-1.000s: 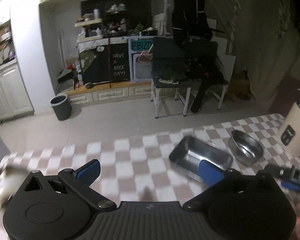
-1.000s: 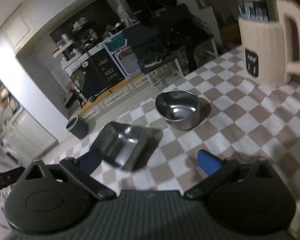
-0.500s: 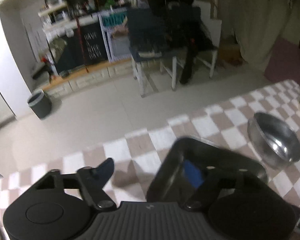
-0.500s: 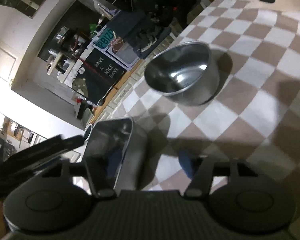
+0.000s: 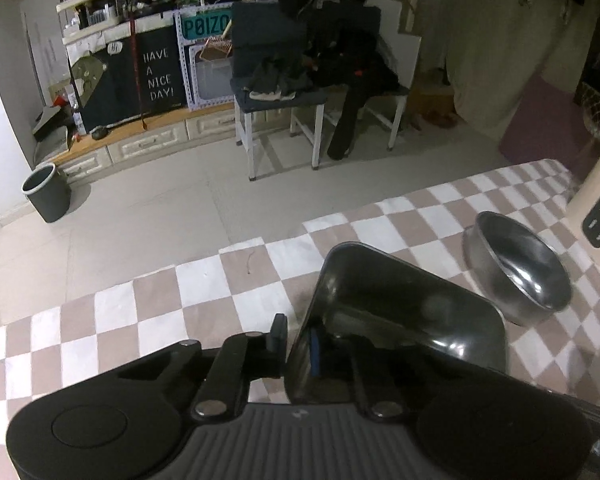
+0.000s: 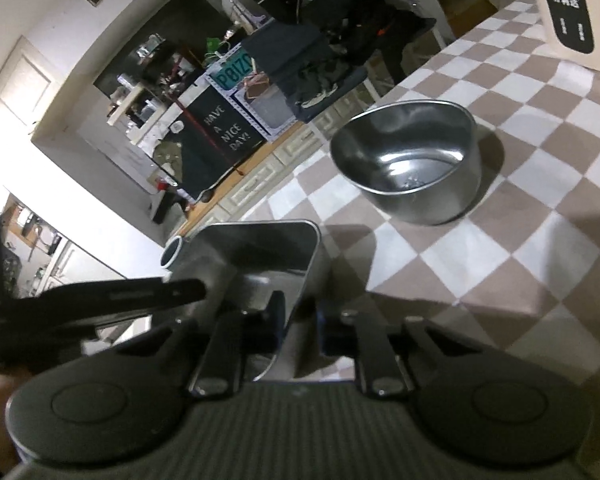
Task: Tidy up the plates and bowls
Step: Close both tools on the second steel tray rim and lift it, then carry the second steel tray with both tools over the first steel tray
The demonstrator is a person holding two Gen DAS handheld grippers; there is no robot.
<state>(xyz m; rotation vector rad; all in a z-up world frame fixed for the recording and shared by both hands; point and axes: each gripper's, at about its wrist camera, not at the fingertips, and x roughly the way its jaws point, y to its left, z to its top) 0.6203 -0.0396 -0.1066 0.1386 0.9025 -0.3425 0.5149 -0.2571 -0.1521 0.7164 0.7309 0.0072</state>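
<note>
Both grippers are clamping the rectangular steel tray (image 5: 404, 312), jaws just closed: left gripper (image 5: 296, 346) pinching its near-left wall, right gripper (image 6: 300, 320) its right wall. Round steel bowl (image 6: 412, 168) sitting beyond the fingers on the checkered cloth (image 6: 520, 208).

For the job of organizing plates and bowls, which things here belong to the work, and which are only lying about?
Belong to the job:
- rectangular metal tray, its walls gripped by the left gripper and the right gripper, whose fingers have just been closing on it
- round metal bowl

Just lying about:
- cream kettle
- checkered tablecloth
- bin on the floor
</note>
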